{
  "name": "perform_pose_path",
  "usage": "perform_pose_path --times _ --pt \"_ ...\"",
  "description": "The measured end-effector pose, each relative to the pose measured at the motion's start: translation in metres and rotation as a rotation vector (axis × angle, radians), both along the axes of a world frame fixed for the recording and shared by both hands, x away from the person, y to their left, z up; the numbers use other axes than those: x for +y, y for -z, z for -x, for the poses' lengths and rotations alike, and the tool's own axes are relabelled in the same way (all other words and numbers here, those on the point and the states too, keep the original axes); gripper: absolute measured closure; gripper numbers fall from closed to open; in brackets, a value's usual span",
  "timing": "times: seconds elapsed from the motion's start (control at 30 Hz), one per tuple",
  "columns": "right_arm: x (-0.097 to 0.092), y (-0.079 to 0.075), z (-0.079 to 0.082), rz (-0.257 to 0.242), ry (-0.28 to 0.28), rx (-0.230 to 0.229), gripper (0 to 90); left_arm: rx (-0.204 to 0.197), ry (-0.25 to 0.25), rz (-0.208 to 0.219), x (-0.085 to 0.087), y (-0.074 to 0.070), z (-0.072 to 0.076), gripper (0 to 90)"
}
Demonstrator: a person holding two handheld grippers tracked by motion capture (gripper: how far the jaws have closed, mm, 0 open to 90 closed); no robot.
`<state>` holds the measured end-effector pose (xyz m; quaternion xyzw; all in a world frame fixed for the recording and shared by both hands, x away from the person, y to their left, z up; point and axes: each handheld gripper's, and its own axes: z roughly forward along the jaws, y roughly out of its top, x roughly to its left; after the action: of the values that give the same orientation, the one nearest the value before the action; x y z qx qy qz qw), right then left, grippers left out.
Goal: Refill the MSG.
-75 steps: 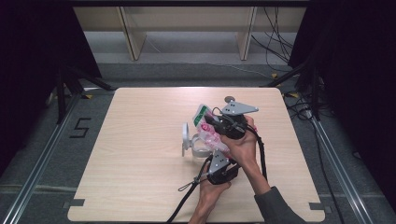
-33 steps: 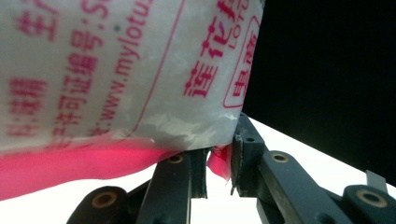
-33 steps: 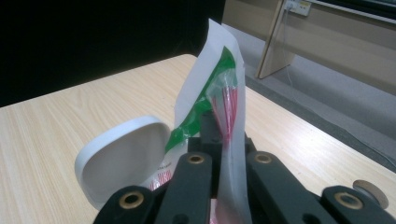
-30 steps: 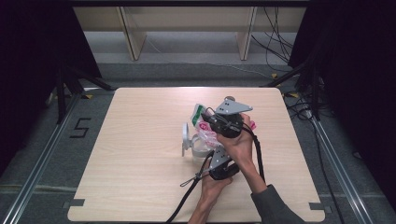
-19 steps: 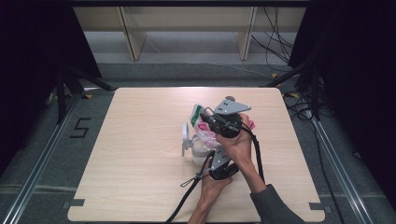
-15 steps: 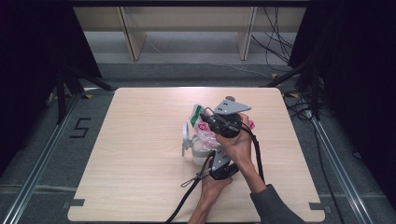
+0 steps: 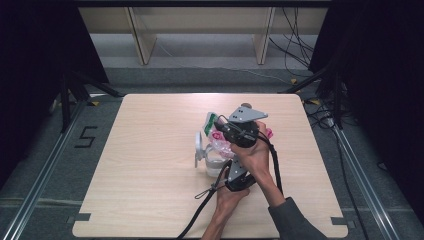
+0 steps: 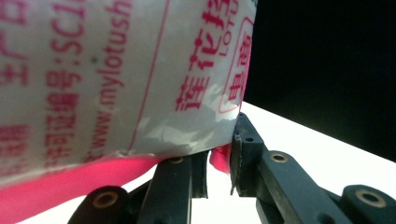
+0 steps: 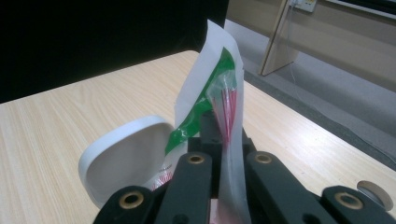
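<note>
A plastic bag [image 8: 116, 70] with pink print and a pink edge sits at mid table, next to a white and green packet [image 9: 210, 79]. My left gripper [image 8: 219, 149] is shut on the bag's pink lower edge. My right gripper [image 9: 224, 135] is shut on the packet and a clear film with red lines, holding them upright. In the high view the right gripper [image 7: 218, 131] reaches left onto the packet [image 7: 210, 122], and the left gripper [image 7: 226, 165] comes up from below to the bag [image 7: 220, 145]. Both hands are close together.
A white rounded lid [image 9: 126, 163] stands on edge just left of the packet, and the lid [image 7: 199, 147] tops a clear container [image 7: 215, 164]. A small round cap [image 9: 373, 193] lies on the table [image 7: 150, 165] behind the grippers. Cables trail off the front edge.
The right gripper with the packet has edged slightly left since 2.5 s ago. Over the last second almost nothing has moved.
</note>
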<state>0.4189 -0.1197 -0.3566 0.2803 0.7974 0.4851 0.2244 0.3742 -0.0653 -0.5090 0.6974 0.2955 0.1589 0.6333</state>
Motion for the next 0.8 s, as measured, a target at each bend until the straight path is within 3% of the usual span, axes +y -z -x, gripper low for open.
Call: perform_pose_path --times 0.03,0.2,0.27,0.33,0.4,0.6,0.7,0.77,0.8 --pt "0.001 0.000 -0.001 0.001 -0.005 -0.013 90.0 -0.017 0.015 -0.074 0.004 -0.001 -0.001 78.6" --pt "0.005 -0.001 -0.002 0.034 -0.019 -0.026 90.0 -0.014 0.006 -0.064 0.004 -0.001 -0.002 78.6" --pt "0.006 -0.001 -0.003 0.048 -0.020 -0.010 90.0 -0.012 0.005 -0.055 0.003 -0.001 -0.002 78.6" --pt "0.008 0.000 -0.004 0.059 -0.029 -0.002 90.0 -0.003 0.017 -0.026 0.003 -0.002 -0.001 78.6" --pt "0.009 0.000 -0.005 0.058 -0.022 -0.022 90.0 -0.013 0.009 -0.038 0.003 -0.002 -0.002 78.6" --pt "0.011 0.000 -0.004 0.068 -0.028 0.001 90.0 -0.020 0.003 -0.030 0.002 -0.003 -0.001 78.6" --pt "0.012 0.000 -0.005 0.069 -0.026 -0.021 90.0 -0.014 0.008 -0.017 0.002 -0.003 -0.001 78.6" --pt "0.012 0.000 -0.005 0.071 -0.026 -0.020 90.0 -0.017 0.009 -0.014 0.002 -0.004 -0.001 78.6" --pt "0.013 0.000 -0.004 0.057 -0.015 0.004 90.0 -0.016 0.007 -0.012 0.002 -0.004 -0.001 78.6"
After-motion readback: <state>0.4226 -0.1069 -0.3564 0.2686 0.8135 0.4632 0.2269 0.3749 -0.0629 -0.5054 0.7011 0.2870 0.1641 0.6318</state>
